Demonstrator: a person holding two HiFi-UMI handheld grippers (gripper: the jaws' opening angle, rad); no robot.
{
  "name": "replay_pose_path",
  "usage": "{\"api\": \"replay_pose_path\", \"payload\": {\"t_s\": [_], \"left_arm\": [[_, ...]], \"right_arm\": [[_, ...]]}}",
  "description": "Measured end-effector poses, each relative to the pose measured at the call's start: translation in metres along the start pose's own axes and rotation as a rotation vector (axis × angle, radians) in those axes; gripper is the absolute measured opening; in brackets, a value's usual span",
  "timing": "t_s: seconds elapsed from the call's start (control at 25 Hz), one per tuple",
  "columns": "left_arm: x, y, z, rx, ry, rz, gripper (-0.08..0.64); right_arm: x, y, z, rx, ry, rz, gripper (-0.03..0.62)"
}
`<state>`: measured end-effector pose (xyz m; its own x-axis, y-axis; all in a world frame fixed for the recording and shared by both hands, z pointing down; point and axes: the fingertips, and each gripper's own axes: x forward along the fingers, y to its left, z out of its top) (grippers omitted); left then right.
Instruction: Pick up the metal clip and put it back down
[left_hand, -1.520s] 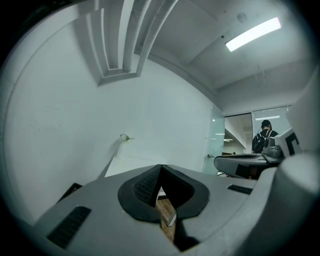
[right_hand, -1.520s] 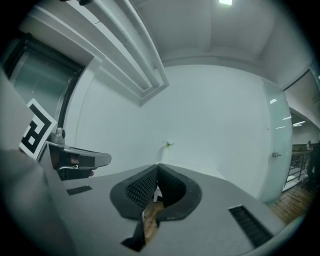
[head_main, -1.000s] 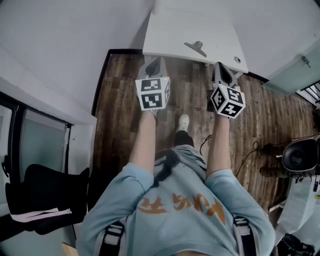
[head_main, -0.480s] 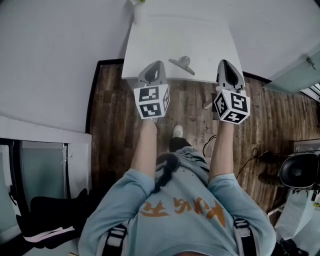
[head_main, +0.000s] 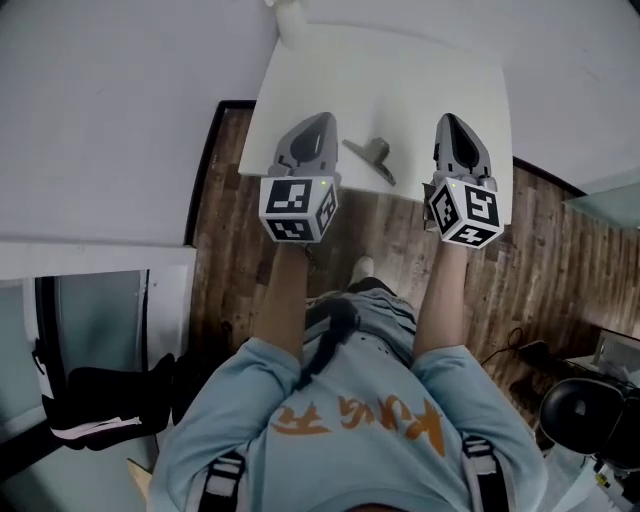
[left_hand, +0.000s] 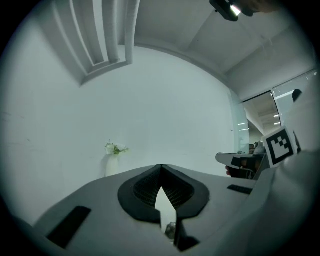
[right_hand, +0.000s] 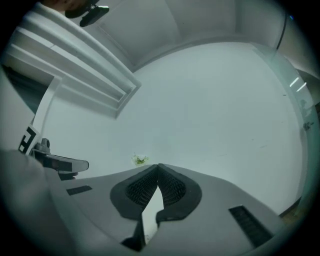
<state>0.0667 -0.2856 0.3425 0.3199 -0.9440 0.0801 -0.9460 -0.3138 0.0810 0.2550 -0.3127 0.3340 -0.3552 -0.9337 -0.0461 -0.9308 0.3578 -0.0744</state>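
Observation:
The metal clip (head_main: 372, 157) lies near the front edge of the white table (head_main: 420, 80), between my two grippers in the head view. My left gripper (head_main: 320, 122) reaches over the table's front edge just left of the clip, pads together and nothing held. My right gripper (head_main: 448, 122) hovers over the same edge to the clip's right, also shut and empty. The left gripper view (left_hand: 161, 168) and the right gripper view (right_hand: 159, 166) each show closed pads and a pale wall; the clip is hidden from both.
A small white vase with flowers (head_main: 290, 15) stands at the table's far left edge, also seen as the vase (left_hand: 114, 155). Wooden floor (head_main: 540, 260) lies under the table. A black chair (head_main: 100, 400) sits at lower left, white walls to the left.
The person has stepped toward the table. Both grippers went forward from over the floor to over the table's front edge, either side of the clip. Both stayed shut.

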Motion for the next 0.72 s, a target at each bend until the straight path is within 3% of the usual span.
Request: {"api": "replay_pose_path", "payload": {"t_s": [0.24, 0.52, 0.72], "left_arm": [[0.041, 0.0, 0.004, 0.033, 0.027, 0.035, 0.017], [0.086, -0.034, -0.024, 0.033, 0.094, -0.032, 0.017], [0.096, -0.017, -0.054, 0.018, 0.173, -0.02, 0.017]], "right_arm": [[0.031, -0.029, -0.007, 0.066, -0.016, 0.024, 0.014], [0.037, -0.081, -0.035, 0.131, 0.028, -0.022, 0.014], [0.052, -0.083, -0.067, 0.166, 0.085, -0.035, 0.014]]}}
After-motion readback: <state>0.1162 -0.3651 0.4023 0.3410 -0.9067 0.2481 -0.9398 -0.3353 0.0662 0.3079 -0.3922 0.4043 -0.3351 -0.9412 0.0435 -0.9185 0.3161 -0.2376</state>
